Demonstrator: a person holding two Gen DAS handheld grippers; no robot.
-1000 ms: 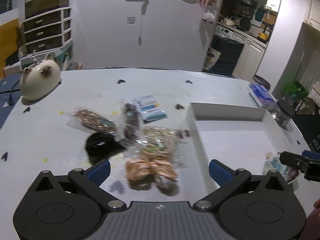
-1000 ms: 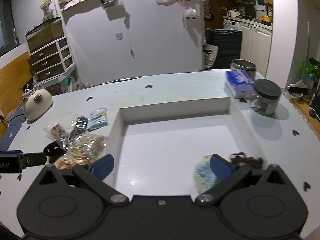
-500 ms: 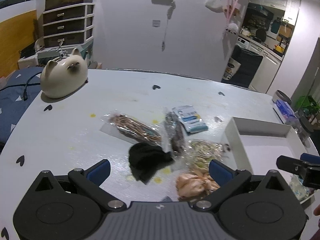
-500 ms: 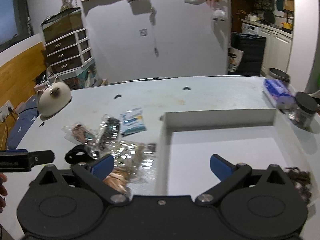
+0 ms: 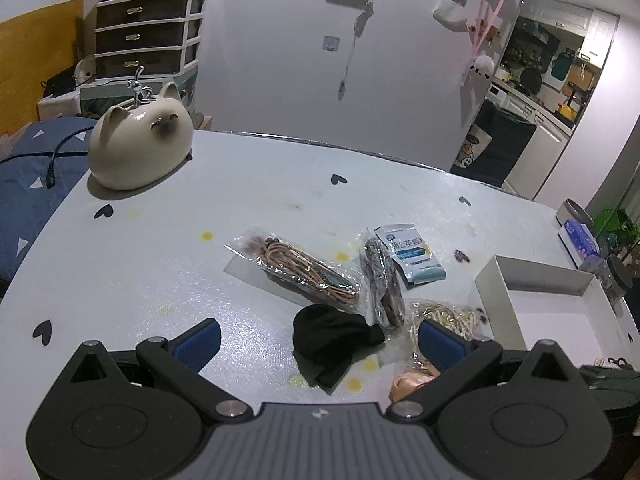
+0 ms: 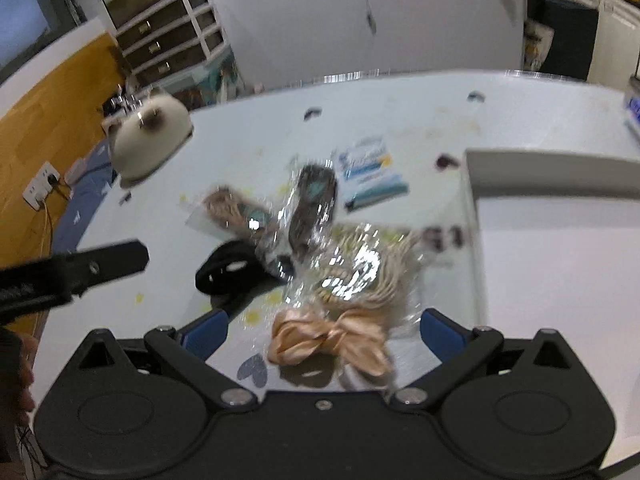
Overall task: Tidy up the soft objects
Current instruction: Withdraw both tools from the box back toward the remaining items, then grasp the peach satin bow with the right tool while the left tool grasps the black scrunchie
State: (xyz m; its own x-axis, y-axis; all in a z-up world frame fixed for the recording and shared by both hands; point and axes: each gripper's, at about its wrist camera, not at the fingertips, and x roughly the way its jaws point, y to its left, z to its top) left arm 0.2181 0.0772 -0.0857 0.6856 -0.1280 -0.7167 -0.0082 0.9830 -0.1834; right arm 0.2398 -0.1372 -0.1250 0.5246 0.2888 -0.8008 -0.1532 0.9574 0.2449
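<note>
Furthest left on the white table [image 5: 132, 264] sat a cream cat-shaped ornament [image 5: 138, 146], well apart from the work and, by my judgement, no part of it. Toward the middle lay the loose cluster of soft items waiting to be sorted: a clear bag of tan cords [image 5: 304, 270], a narrow clear packet of dark bands [image 5: 382, 280] touching it, a blue-and-white sachet [image 5: 412, 256] just beside that, and nearer the cameras a black fabric piece [image 5: 334, 340], a crinkled bag of pale elastic loops [image 6: 360, 276] and a peach satin scrunchie [image 6: 332, 342]. They lay bunched close to the box, probably so each could be carried over in a short reach. The left gripper [image 5: 318, 338] hung above the table with its blue-padded fingers [image 5: 198, 338] spread wide and nothing between them, the black fabric lying in the gap, which suggested that piece was its target. The right gripper [image 6: 324, 330] was likewise spread and empty, low over the scrunchie, which lay between its pads without visibly touching them; the right wrist view was blurred, so finer contact could not be told. At the far right stood the shallow white box [image 5: 540, 276], its wall near the elastic-loop bag, open-topped to receive the items; something small and dark lay at its near right corner, too small to name. Most of the sorting looked undone.
</note>
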